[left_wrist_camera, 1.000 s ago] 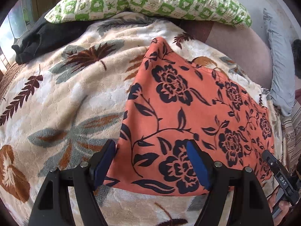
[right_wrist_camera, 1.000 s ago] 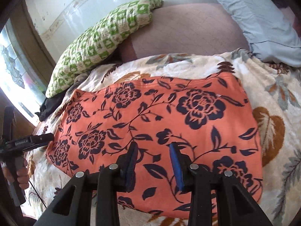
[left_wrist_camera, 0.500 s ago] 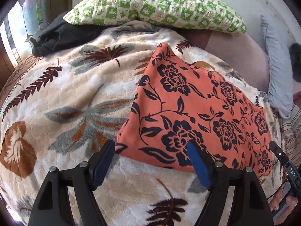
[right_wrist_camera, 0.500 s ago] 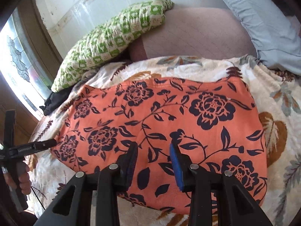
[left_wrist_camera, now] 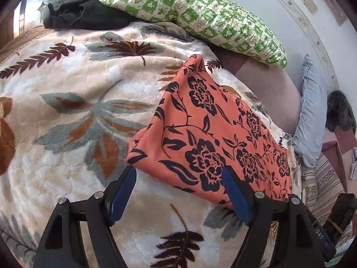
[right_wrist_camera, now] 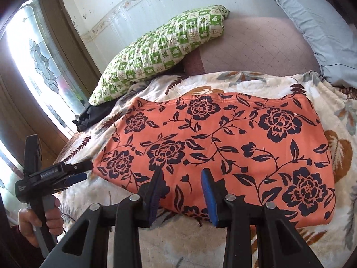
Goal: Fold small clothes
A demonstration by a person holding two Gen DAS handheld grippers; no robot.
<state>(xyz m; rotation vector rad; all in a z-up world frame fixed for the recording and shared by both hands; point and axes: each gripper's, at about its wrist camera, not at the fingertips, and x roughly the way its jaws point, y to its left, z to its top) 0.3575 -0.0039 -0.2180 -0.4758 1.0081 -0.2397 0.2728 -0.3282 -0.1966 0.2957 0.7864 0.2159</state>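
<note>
An orange garment with black flowers (left_wrist_camera: 212, 134) lies flat, folded into a rectangle, on a floral blanket (left_wrist_camera: 78, 111); it also shows in the right wrist view (right_wrist_camera: 223, 143). My left gripper (left_wrist_camera: 179, 191) is open and empty, just off the garment's near left corner. It also shows in the right wrist view (right_wrist_camera: 82, 170), beside the garment's left edge. My right gripper (right_wrist_camera: 180, 189) is open a little and empty, over the garment's near edge. Its body shows at the lower right of the left wrist view (left_wrist_camera: 321, 234).
A green checked pillow (right_wrist_camera: 162, 51) and a dark cloth (left_wrist_camera: 89, 11) lie at the far side of the bed. A light blue pillow (right_wrist_camera: 316, 22) is at the far right. A window (right_wrist_camera: 38, 71) is on the left.
Both grippers have pulled back toward me, away from the garment. The left gripper, which straddled the garment's corner, now sits off its edge. The garment stays flat.
</note>
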